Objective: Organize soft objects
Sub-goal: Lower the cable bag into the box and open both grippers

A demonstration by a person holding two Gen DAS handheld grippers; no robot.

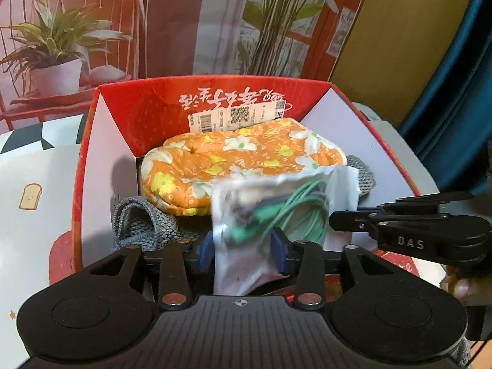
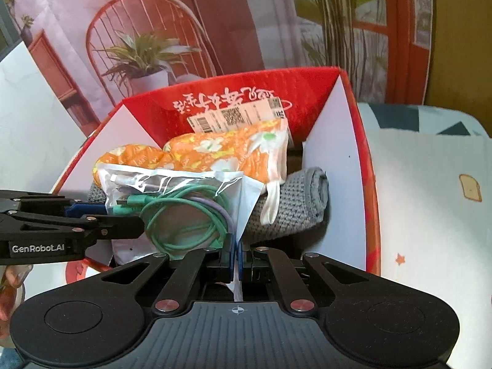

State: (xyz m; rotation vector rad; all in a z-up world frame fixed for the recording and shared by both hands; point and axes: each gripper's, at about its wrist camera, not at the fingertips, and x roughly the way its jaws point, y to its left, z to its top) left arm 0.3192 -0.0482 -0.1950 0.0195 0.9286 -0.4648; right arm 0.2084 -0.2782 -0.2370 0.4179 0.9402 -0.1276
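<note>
Right wrist only: pouch's [image 2: 181, 196] pinched corner.

A red box [image 1: 92, 166] fills the centre of the left wrist frame. An orange floral mitt [image 1: 233, 156] and grey knit cloth [image 1: 138, 224] crowd its floor. Its raised white flaps [image 2: 335, 166] wall both sides, leaving only the top free.
</note>
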